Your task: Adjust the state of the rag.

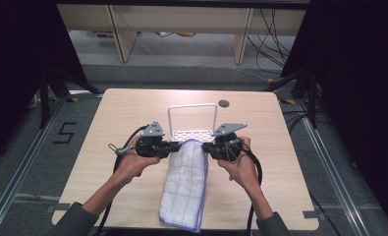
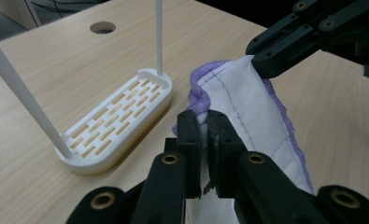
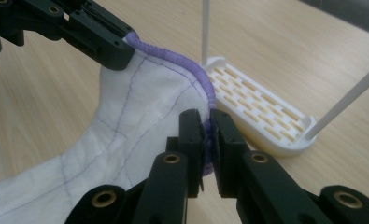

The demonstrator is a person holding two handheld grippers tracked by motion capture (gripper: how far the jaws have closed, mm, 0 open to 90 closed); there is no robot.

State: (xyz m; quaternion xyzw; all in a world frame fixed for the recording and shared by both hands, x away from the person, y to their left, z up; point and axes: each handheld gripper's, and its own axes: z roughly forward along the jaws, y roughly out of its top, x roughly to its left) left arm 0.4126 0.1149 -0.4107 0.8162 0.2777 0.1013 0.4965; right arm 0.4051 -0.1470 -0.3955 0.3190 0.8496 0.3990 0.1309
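While grippers (image 1: pixel 174 147) pinch cloth (image 1: pixel 184 189) — lifted, rack (image 1: pixel 193 133) behind

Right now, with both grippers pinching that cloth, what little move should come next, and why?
Probably lift it a little higher and carry it toward the white rack. The left gripper and right gripper each clamp a top corner of the cloth, whose lower end lies on the table.

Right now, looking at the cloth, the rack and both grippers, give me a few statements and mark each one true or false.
1. The left gripper is shut on the cloth. True.
2. The right gripper hangs open above the cloth. False: it is shut on the cloth's purple edge.
3. The cloth is draped over the rack. False: the rack's bar is bare.
4. The cloth's far end is lifted between the grippers, its near end on the table. True.
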